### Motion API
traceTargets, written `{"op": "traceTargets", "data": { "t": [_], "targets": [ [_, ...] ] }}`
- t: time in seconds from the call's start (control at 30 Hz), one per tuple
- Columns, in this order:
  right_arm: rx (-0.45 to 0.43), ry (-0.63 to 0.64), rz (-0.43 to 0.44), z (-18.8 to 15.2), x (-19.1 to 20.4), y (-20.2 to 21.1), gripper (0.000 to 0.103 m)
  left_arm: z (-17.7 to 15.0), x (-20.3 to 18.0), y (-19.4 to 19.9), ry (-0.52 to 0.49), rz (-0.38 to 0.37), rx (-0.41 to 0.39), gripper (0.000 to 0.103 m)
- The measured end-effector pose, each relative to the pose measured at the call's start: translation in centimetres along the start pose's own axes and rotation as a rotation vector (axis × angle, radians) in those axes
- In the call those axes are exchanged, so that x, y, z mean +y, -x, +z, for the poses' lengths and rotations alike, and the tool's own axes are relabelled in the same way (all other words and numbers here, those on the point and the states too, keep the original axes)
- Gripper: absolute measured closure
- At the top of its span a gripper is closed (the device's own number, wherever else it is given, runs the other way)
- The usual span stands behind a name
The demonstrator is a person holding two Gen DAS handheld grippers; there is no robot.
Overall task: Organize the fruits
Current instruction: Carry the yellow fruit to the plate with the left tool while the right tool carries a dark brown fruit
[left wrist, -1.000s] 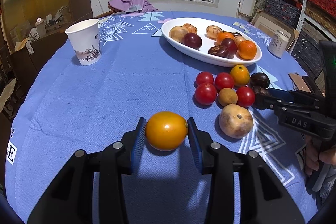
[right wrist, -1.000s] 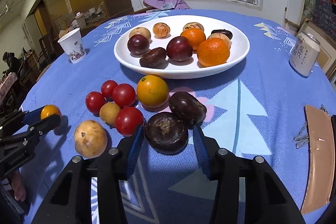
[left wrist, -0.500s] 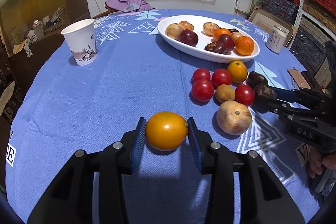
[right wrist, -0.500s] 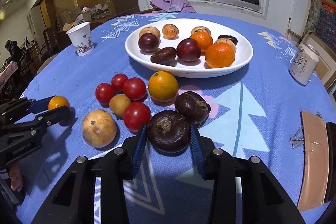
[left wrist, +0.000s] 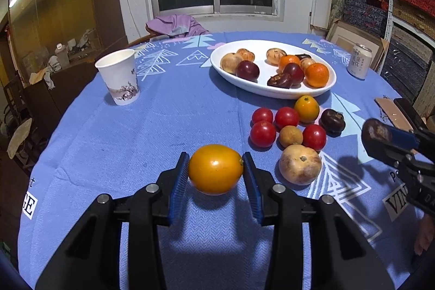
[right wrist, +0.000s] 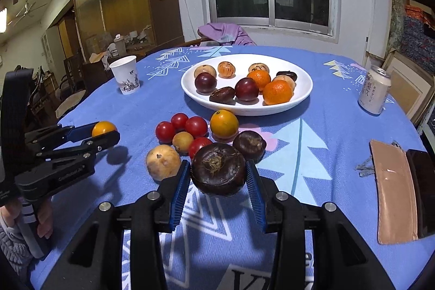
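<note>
My left gripper [left wrist: 215, 174] is shut on an orange-yellow fruit [left wrist: 215, 169], held just above the blue tablecloth. My right gripper [right wrist: 217, 175] is shut on a dark brown round fruit [right wrist: 218, 169], lifted off the cloth. In the left wrist view the right gripper [left wrist: 380, 137] shows at the right edge with that dark fruit [left wrist: 376, 131]. A white oval plate [right wrist: 304, 97] at the back holds several oranges, plums and brown fruits. In front of it lie several red tomatoes [right wrist: 196, 126], an orange [right wrist: 224, 123], a dark fruit [right wrist: 249, 145] and a tan pomegranate [right wrist: 163, 162].
A paper cup [right wrist: 125, 74] stands at the back left and a drink can [right wrist: 374, 89] at the right. A brown wallet and a dark phone [right wrist: 394, 195] lie near the right edge. A person's hand [right wrist: 40, 222] holds the left gripper's handle at the left.
My right gripper has shut on the dark brown fruit and lifted it off the cloth, drawing back from the pile. The left gripper holds the orange-yellow fruit almost still.
</note>
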State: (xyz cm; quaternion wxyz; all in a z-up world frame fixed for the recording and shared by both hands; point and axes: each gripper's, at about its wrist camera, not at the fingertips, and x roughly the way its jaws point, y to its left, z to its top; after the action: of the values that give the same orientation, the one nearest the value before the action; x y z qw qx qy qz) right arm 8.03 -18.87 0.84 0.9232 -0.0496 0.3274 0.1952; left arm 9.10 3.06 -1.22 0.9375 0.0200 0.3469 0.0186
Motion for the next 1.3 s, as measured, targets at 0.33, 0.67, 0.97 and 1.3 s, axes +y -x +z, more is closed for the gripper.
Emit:
{"op": "traceTargets", "data": {
  "t": [0.33,0.67,0.97,1.3],
  "targets": [
    [-0.051,-0.050,-0.006,-0.3,-0.7,1.8,0.061,-0.4,-2.2,2.5,-0.039,0.020,-0.071,0.064],
    [-0.062,-0.069,0.022,-0.3,-0.9,2.6,0.061,-0.4,-3.1,3.0,-0.042,0.016,-0.067,0.064],
    [-0.180,-0.104,0.013,7.3,-3.9,6.3,0.061,7.1,-2.2,3.9,-0.029,0.027,-0.138,0.064],
    [-0.239,-0.149,-0.002,16.2,-6.9,2.3,0.061,16.4,-3.3,-0.6,0.004,-0.031,-0.147,0.064]
  ]
}}
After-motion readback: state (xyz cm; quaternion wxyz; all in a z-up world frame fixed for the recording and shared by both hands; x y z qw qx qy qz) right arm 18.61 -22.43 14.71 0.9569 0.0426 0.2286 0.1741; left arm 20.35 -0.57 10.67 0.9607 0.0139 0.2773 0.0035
